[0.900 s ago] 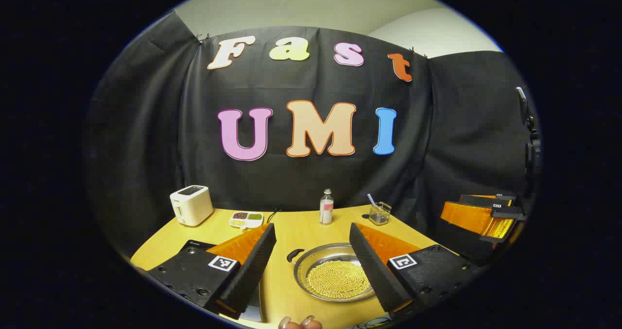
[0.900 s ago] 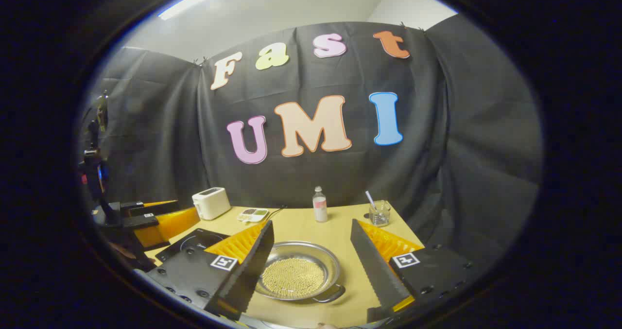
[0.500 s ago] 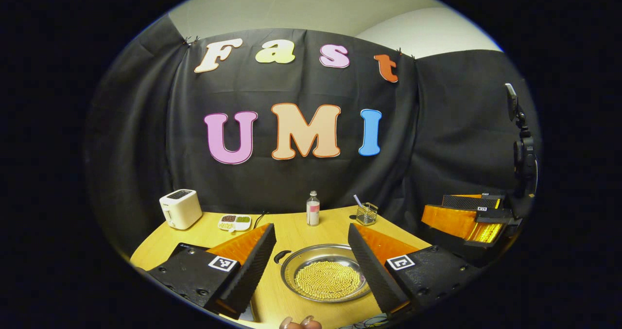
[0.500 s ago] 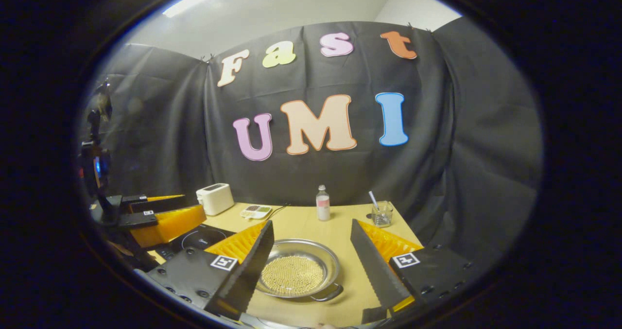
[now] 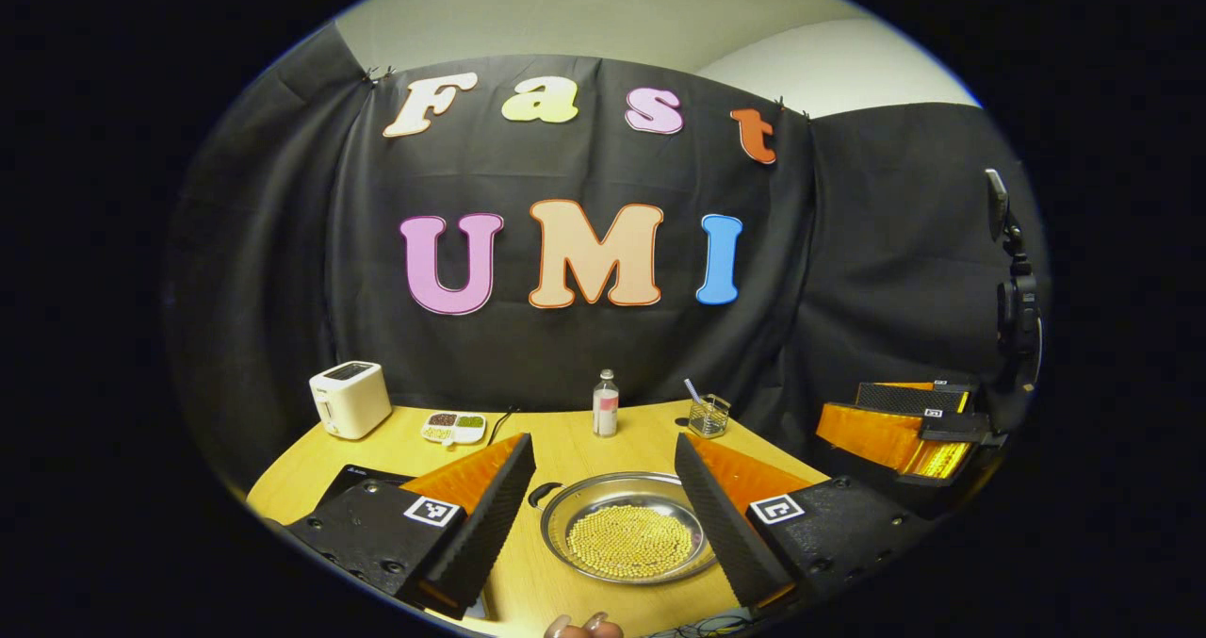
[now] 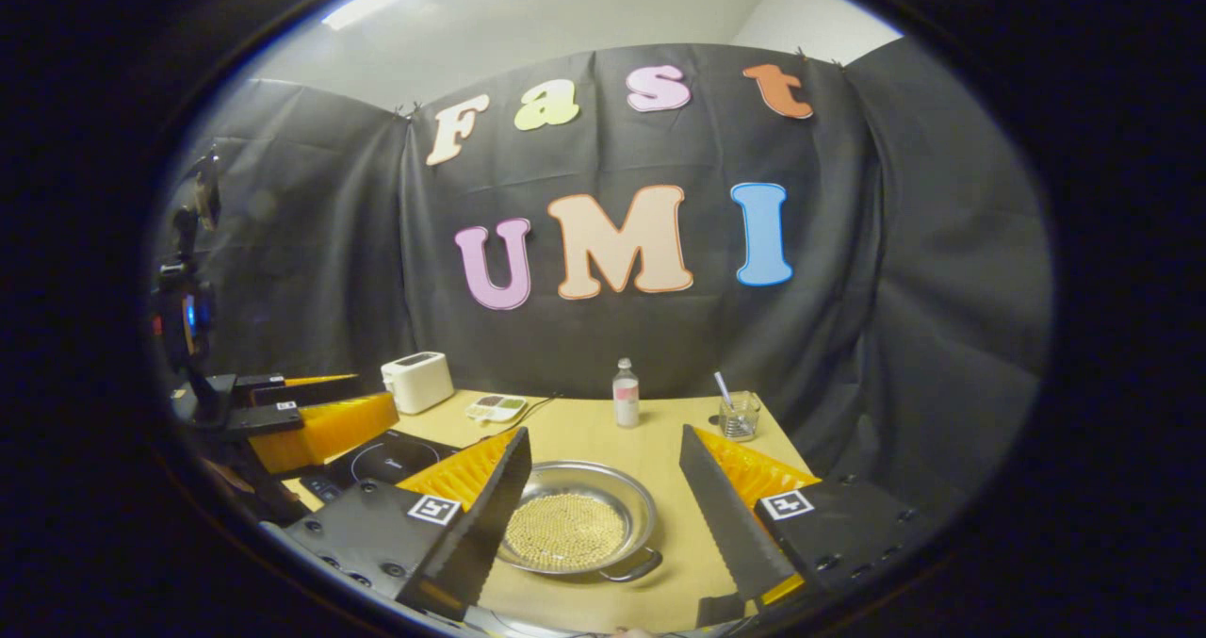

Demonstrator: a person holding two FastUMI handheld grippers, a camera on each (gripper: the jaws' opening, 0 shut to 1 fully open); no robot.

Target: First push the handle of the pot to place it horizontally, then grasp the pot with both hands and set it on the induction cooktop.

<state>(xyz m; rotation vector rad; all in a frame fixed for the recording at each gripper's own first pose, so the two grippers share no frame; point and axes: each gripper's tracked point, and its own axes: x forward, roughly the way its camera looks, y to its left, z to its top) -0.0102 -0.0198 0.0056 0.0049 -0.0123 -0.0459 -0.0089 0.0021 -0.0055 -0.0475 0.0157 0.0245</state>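
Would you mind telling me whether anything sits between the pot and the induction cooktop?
Nothing visible does. In the right gripper view the pot sits on the table just right of the cooktop; only the right tongs' own left finger crosses the view between them, above the table.

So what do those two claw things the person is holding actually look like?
Both look alike. The left claw has two wedge-shaped fingers, bright orange on the outer side with black ribbed pads facing inward, on black plates with bolts, each plate carrying a small black-and-white square marker. The right claw is built the same way.
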